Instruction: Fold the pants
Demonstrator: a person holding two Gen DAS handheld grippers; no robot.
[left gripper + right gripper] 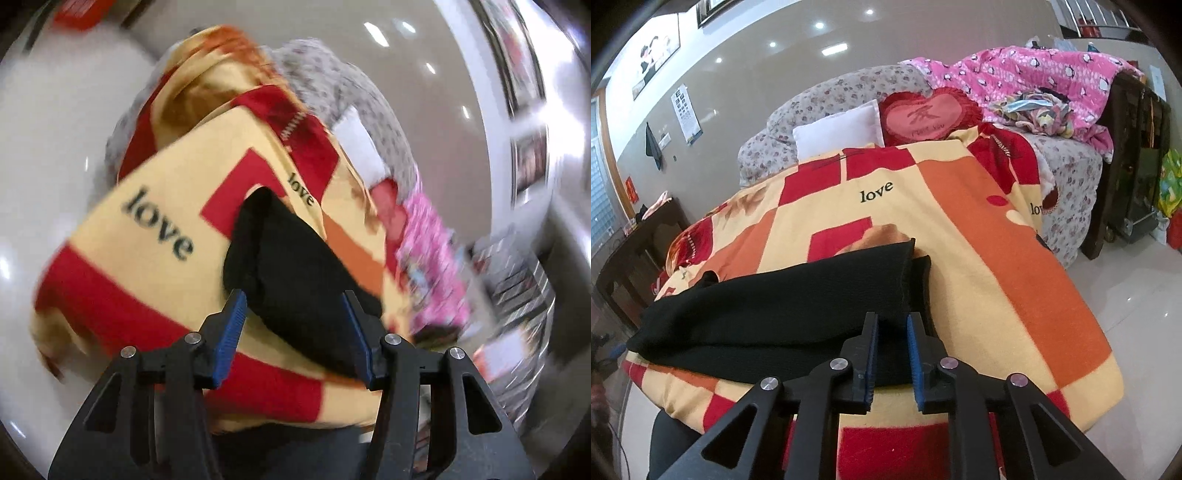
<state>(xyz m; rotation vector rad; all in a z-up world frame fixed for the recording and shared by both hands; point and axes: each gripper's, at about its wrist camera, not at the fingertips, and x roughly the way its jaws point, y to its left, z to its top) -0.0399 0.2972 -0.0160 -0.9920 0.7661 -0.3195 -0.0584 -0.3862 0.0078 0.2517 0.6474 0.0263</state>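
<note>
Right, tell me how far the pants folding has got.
Done: the black knit pants lie on the patterned blanket, apparently doubled over, legs stacked. In hand: nothing; the left gripper and right gripper are open over the fabric. Left: further folds, though the blur limits certainty.

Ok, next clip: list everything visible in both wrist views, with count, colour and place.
pants: one, black, lying on the blanket at its near end
blanket: one, cream with red and orange blocks and "love" print, spread over the bed
white pillow: one, at the head of the bed
heart cushion: one, red, beside the white pillow
pink quilt: one, penguin print, heaped on the floral sofa
floral sofa: one, grey, behind the bed
dark cabinet: one, at the right wall
left tool: open, blue pads, pants between its fingers, view blurred
right tool: narrow gap, black fabric between the pads; grip unclear
</note>
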